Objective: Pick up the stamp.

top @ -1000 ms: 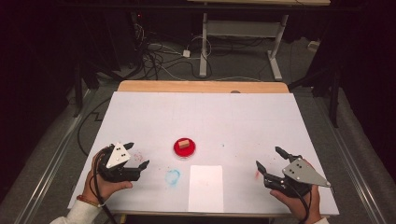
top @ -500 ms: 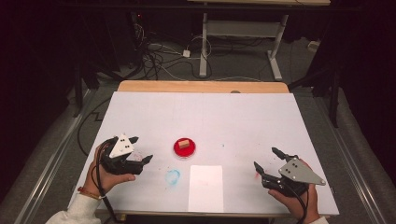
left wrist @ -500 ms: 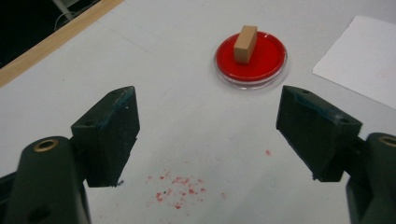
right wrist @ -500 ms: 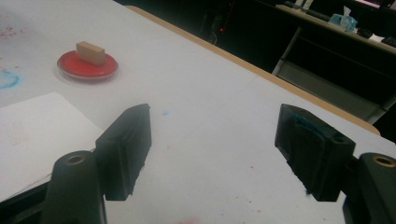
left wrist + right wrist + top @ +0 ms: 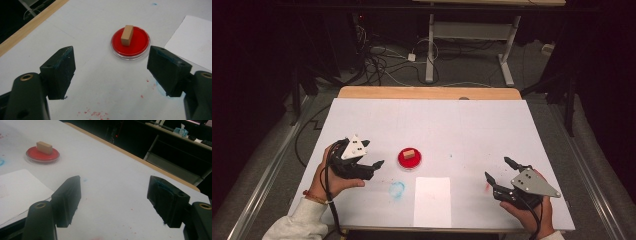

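Left gripper (image 5: 373,154) jaws spread, lined up on small tan wooden block (image 5: 127,35) in round red dish (image 5: 130,42), likely for a grab. Right gripper (image 5: 501,168) also released, parked near the table's right edge, out of the way.

Block (image 5: 409,153) on dish (image 5: 409,162), behind paper sheet (image 5: 432,201).

tongs: 2 (left tongs (image 5: 373,154), right tongs (image 5: 498,169)) | red dish (image 5: 409,160): 1 | wooden block (image 5: 409,154): 1 | white paper sheet (image 5: 432,201): 1 | tabletop (image 5: 452,125): 1
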`<state>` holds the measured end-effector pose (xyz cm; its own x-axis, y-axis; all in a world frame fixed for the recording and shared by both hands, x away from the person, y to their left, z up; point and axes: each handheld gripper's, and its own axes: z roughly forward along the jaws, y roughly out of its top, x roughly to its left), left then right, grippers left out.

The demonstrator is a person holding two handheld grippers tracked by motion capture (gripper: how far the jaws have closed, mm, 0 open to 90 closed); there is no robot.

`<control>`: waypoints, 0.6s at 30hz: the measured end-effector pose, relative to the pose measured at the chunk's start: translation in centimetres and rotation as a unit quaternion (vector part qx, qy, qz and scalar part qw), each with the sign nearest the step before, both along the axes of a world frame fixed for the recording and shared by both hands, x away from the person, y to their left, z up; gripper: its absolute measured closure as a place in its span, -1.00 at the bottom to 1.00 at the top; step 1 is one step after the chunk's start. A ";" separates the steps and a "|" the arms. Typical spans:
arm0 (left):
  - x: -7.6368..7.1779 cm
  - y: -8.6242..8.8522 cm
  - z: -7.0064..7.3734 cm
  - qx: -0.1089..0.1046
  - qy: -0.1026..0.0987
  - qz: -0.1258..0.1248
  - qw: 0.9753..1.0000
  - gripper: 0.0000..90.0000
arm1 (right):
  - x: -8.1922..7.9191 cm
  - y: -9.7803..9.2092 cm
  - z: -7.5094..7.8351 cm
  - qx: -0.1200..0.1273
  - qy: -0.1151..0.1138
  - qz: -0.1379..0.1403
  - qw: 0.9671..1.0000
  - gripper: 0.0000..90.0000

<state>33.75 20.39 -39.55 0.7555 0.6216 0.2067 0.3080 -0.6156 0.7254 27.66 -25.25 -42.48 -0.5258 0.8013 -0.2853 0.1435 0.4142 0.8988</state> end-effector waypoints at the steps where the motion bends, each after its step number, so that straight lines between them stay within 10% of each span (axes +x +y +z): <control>1: 0.1 -0.2 0.0 0.002 0.002 0.000 1.000 -0.51 | 0.1 0.0 -0.1 -0.002 0.001 -0.001 1.000 -0.38; 18: 1.3 -2.3 0.1 0.017 0.032 -0.030 0.999 -0.45 | 0.3 0.3 -0.3 -0.009 0.009 0.000 1.000 -0.37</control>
<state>35.10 18.08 -39.46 0.8040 0.5676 0.1774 0.3144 -0.6589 0.6833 28.01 -24.94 -42.81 -0.5313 0.7963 -0.2892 0.1601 0.4295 0.8887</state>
